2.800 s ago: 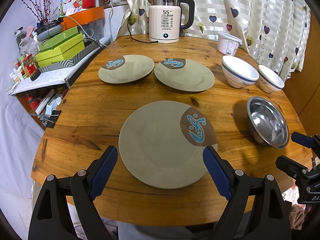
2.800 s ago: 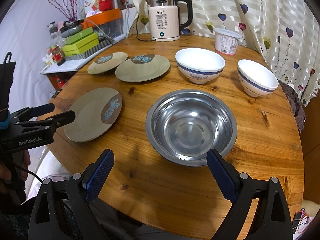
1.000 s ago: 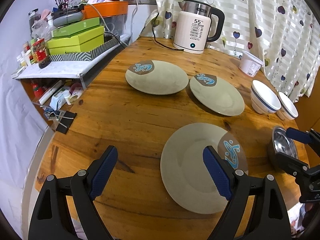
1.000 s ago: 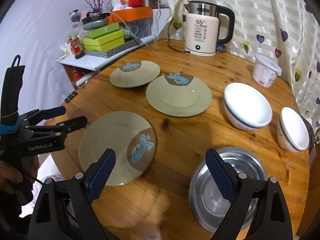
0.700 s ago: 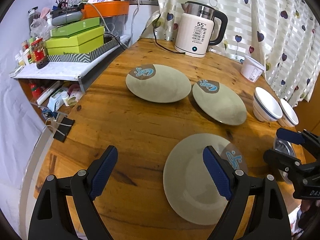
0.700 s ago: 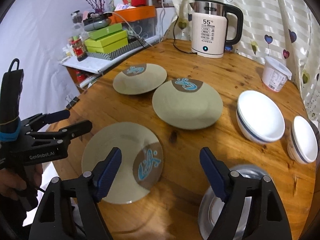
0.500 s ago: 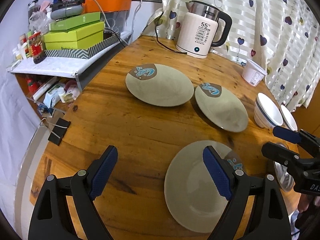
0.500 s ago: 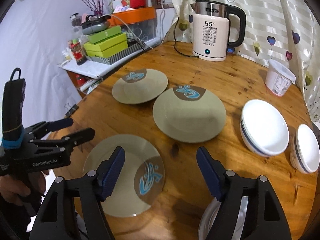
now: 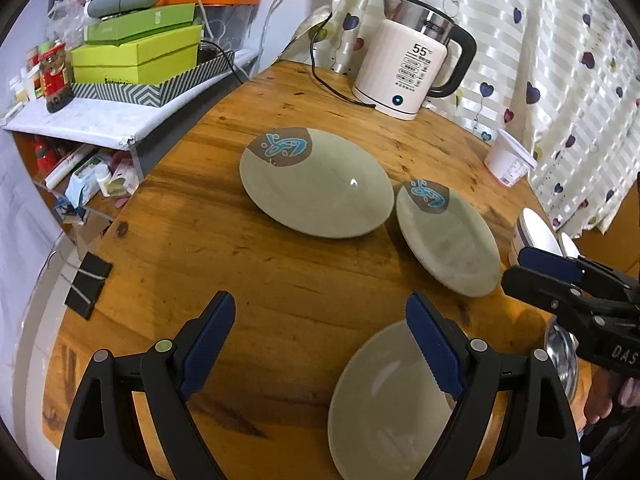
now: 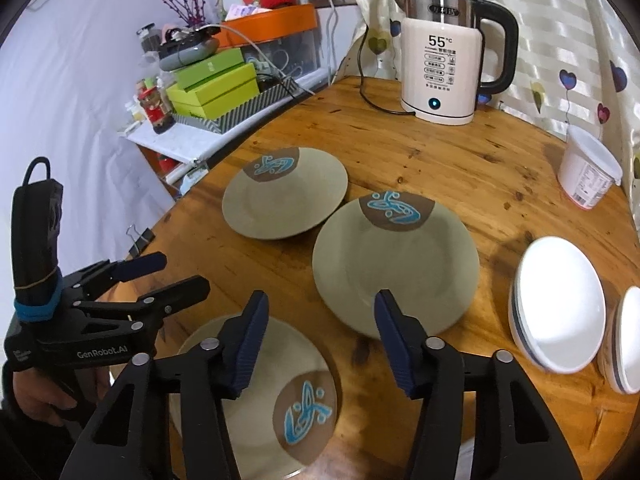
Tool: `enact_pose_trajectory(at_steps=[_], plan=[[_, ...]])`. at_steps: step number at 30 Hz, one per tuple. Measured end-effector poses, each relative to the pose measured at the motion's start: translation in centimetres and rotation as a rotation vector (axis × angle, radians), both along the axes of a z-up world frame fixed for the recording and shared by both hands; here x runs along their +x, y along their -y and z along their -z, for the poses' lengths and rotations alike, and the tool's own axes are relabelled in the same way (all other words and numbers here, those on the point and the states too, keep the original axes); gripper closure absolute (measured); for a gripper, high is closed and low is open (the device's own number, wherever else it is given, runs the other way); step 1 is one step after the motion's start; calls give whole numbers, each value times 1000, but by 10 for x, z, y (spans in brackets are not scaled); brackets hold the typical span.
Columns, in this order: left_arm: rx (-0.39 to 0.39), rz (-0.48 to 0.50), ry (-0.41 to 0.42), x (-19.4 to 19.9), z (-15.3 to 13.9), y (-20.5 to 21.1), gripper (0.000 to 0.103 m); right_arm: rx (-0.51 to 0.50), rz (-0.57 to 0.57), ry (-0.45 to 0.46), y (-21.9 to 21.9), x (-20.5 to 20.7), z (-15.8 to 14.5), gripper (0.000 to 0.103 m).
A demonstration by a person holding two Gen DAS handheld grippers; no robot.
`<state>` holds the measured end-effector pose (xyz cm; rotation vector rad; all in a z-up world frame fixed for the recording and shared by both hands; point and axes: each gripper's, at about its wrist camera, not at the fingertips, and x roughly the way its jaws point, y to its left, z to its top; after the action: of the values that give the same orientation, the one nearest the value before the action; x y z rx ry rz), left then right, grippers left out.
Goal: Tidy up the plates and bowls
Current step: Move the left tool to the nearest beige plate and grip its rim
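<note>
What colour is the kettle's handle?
Black; the kettle has a white body. The right wrist view shows it best.

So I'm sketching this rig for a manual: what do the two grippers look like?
Both are black plastic clamps with silver rivets and ribbed dark-blue pads. The left gripper reads "GenRobot.AI" in white, with an upright black handle ringed by a blue band and topped by a cable loop. The right gripper shows white letters "DAS" at the frame's edge.

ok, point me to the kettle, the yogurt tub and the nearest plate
kettle (image 10: 438,76), right wrist view, white body front.
yogurt tub (image 10: 588,176), right wrist view, side wall.
nearest plate (image 10: 280,364), right wrist view, bare centre.
</note>
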<state>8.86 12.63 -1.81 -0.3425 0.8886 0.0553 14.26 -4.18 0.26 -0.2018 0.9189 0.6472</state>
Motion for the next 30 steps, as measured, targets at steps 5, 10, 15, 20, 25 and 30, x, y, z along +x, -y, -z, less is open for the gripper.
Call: enact_pose_trajectory(at_steps=[5,10,15,20,25,30], plan=[[9,-43,12,11,3,-12,16,4,-9,-33,-11,24,3,63],[-4,-71,20,22,6,-26,23,16,-16,-64,-24,50,9,67],[-33,-96,17,34,12,-37,35,24,-27,-81,-39,76,16,67],[-74,-125,24,45,16,-49,38,38,-42,-99,-53,101,27,67],[-96,-150,23,57,21,-61,46,62,-24,-134,-60,126,35,67],[-109,-153,7,65,29,-65,54,60,-26,-156,-70,140,42,67]])
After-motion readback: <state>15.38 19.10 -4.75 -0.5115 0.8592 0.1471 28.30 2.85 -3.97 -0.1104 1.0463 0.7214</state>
